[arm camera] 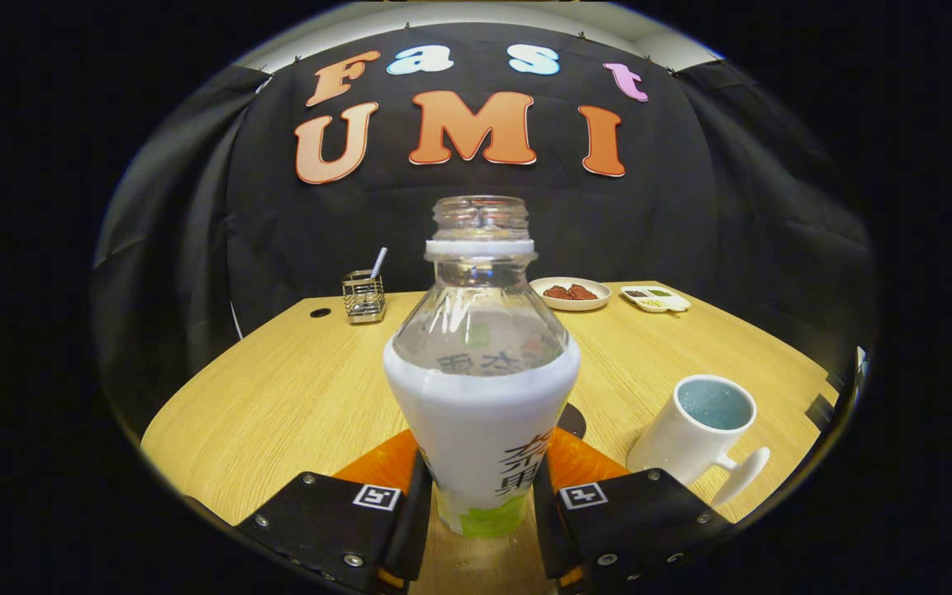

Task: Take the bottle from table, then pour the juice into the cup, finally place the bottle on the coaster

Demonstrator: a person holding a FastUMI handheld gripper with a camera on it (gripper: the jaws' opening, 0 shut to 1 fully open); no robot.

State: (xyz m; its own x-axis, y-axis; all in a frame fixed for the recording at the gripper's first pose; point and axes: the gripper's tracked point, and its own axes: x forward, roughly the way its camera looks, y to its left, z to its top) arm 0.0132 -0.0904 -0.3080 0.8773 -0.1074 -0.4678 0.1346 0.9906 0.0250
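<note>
- Clear plastic above a white sleeve: the bottle point(482, 388) stands upright between the two fingers of the claw point(480, 516), cap off, its lower body hard against both pads, so the claw is grasping the bottle.
- Whether its base rests on the tabletop point(278, 413) or is just lifted, I cannot tell.
- An orange coaster point(583, 463) lies just behind the bottle's base, partly hidden by it.
- A white cup point(703, 434) with a pale blue inside stands near the right edge of the tabletop, to the right of the claw, handle facing it.
- Risk, as I judge it: the grip sits low on a tall, open bottle, so a quick tilt could let it pivot or slip in the pads and spill short of the cup.
- Along the far edge stand a wire holder point(363, 296), a plate point(570, 292) and a small divided dish point(655, 298).
</note>
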